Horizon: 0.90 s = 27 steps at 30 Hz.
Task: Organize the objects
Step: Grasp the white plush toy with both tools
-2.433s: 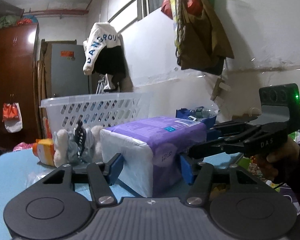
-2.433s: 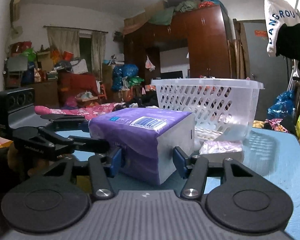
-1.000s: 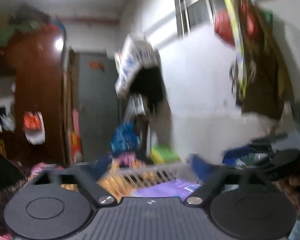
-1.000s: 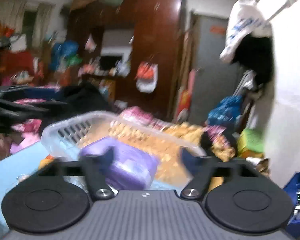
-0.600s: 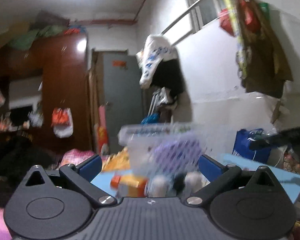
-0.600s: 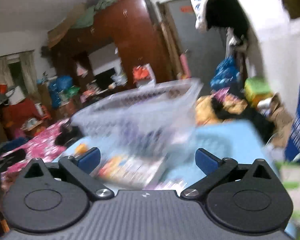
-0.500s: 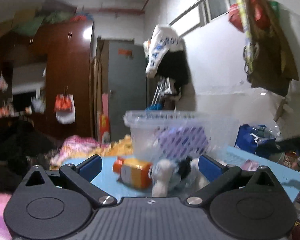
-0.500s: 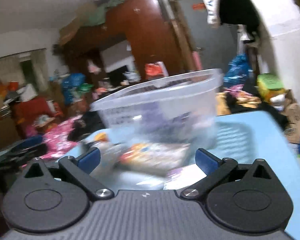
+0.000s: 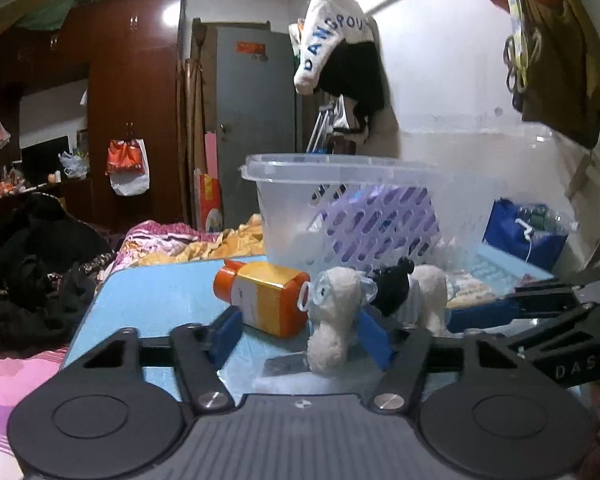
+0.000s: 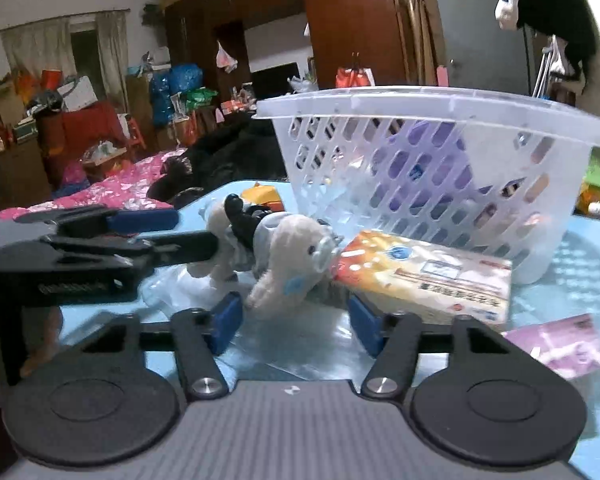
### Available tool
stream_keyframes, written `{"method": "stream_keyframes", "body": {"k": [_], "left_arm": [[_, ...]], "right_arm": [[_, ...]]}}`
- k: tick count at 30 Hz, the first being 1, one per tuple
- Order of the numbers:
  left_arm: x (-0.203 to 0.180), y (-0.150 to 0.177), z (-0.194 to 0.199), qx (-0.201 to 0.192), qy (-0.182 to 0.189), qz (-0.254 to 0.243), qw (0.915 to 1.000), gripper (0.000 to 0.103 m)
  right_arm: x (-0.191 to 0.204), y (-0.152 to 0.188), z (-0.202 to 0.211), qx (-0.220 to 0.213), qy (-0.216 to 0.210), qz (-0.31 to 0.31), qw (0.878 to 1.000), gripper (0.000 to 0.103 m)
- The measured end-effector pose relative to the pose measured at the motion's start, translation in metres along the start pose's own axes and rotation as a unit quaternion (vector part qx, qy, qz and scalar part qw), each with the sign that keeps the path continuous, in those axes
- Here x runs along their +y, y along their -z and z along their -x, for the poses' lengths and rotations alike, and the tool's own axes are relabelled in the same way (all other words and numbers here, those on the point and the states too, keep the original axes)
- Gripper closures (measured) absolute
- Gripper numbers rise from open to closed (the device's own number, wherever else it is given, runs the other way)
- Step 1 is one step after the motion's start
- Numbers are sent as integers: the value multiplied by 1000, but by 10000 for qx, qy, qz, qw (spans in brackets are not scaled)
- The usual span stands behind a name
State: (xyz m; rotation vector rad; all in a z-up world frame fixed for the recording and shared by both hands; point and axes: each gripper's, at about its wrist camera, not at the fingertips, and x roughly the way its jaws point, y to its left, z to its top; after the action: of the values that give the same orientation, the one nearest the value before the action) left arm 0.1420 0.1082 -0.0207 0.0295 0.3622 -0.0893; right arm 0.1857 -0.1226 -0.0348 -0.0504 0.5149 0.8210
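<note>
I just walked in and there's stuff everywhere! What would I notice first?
Probably the fluffy white plush toy lying on the blue table, with both grippers, left and right, closing in on it from opposite sides. Just behind it stands a clear plastic basket with a purple pack showing through its holes. An orange-capped bottle lies on its side beside the toy.

- A basket stands at the back of the tabletop, a wrapped pack inside it.
- A plush toy lies before the basket, a bottle just to its left.
- A flat box lies right of the toy.
</note>
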Motion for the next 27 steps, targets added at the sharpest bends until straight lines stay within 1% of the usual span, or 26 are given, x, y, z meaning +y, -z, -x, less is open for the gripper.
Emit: {"method": "stream_keyframes", "body": {"k": [4, 5, 6, 7, 8, 9, 10, 11, 12, 14, 16, 20, 22, 27], "left_arm": [[-4, -2, -7, 154, 50, -2, 9999, 47], [-6, -2, -7, 168, 84, -35, 9998, 48], [-9, -2, -9, 204, 97, -88, 9997, 48], [-13, -1, -11, 281, 48, -181, 9994, 49], [-17, -1, -13, 372, -30, -264, 9990, 52], [-19, -2, -15, 438, -60, -302, 9986, 60], [-20, -2, -16, 483, -49, -313, 9983, 66], [-20, -1, -15, 494, -15, -303, 9983, 77], [-21, -1, -14, 479, -1, -292, 9984, 81], [-22, 1, -9, 369, -36, -307, 9988, 83], [-24, 2, -3, 168, -74, -361, 9992, 84], [-30, 7, 18, -486, -121, -487, 9976, 85], [-30, 8, 24, -669, -49, -423, 9968, 85], [-39, 13, 38, -1122, 105, -500, 9924, 85]], "right_arm": [[7, -3, -1, -94, 162, 77, 9998, 43], [7, -3, -4, -62, 175, 71, 9998, 48], [7, -3, -5, -18, 172, 58, 9998, 58], [7, -2, -6, 21, 173, 30, 9998, 64], [7, -2, -7, 39, 178, 3, 9998, 66], [6, -2, -5, 31, 183, -21, 9998, 71], [6, -1, -3, 8, 191, -32, 9998, 78], [6, 0, -3, -13, 215, -31, 9998, 80], [8, 0, -4, -44, 246, -11, 9997, 82], [10, 2, 1, -160, 286, 28, 9995, 84], [10, 3, 4, -277, 284, 38, 9992, 85], [9, 5, 14, -627, 230, 63, 9978, 86], [12, 7, 22, -849, 228, 181, 9960, 86], [14, 11, 36, -1106, 229, 394, 9928, 86]]}}
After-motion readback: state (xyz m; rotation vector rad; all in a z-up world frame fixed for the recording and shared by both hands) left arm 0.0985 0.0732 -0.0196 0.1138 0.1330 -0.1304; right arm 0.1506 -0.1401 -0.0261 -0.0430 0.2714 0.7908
